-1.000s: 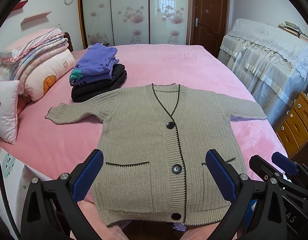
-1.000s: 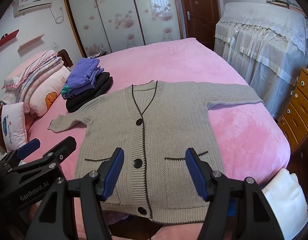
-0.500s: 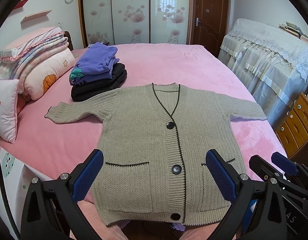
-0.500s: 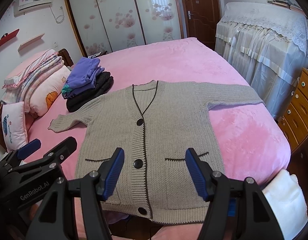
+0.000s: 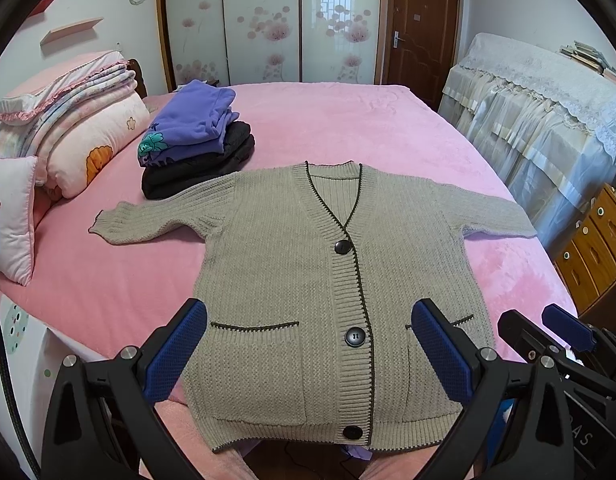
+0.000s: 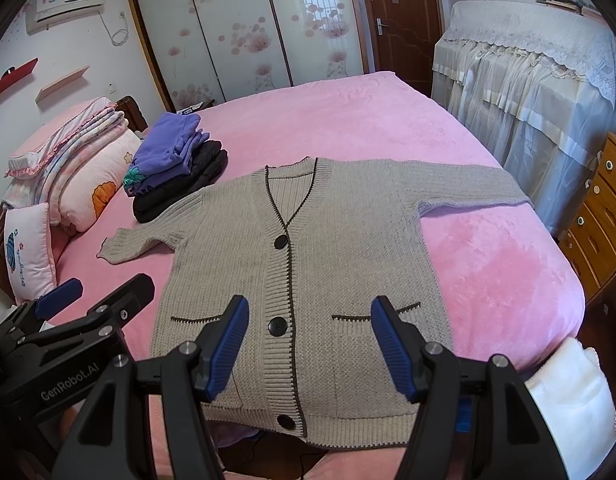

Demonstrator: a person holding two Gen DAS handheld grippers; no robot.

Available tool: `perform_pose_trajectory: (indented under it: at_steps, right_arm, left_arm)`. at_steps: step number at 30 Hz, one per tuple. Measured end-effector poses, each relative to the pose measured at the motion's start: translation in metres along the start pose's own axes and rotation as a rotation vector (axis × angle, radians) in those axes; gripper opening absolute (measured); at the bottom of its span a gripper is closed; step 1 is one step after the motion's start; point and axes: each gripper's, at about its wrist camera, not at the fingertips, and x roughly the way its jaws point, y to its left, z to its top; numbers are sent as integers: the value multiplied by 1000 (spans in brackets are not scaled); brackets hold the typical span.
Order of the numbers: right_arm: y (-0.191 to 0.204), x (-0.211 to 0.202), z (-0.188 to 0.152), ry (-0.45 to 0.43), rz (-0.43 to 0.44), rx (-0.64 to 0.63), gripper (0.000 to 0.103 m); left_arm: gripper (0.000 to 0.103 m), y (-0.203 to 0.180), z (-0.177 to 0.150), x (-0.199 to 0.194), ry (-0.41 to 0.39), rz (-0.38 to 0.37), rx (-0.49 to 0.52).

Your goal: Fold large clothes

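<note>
A beige knit cardigan (image 5: 308, 264) with dark trim and black buttons lies flat, front up and buttoned, on the pink bed (image 5: 348, 128), both sleeves spread sideways. In the right wrist view the same cardigan (image 6: 308, 248) fills the centre. My left gripper (image 5: 308, 340) hovers above the hem with its blue pads wide apart and nothing between them. Beside it, my right gripper (image 6: 308, 336) is also open and empty over the lower front. Each gripper shows at the edge of the other's view.
A stack of folded clothes (image 5: 196, 140), purple on black, sits left of the cardigan's collar. Pillows and folded quilts (image 5: 68, 128) line the left side. A lace-covered cabinet (image 5: 548, 120) and wooden drawers (image 5: 596, 248) stand to the right. White cloth (image 6: 568, 400) lies at the bed's near right corner.
</note>
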Motion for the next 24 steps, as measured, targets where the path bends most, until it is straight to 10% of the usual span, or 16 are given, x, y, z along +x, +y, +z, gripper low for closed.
perform_pose_trajectory:
  at_steps: [24]
  right_arm:
    - [-6, 18, 20, 9, 9, 2, 65]
  left_arm:
    - [102, -5, 19, 26, 14, -56, 18]
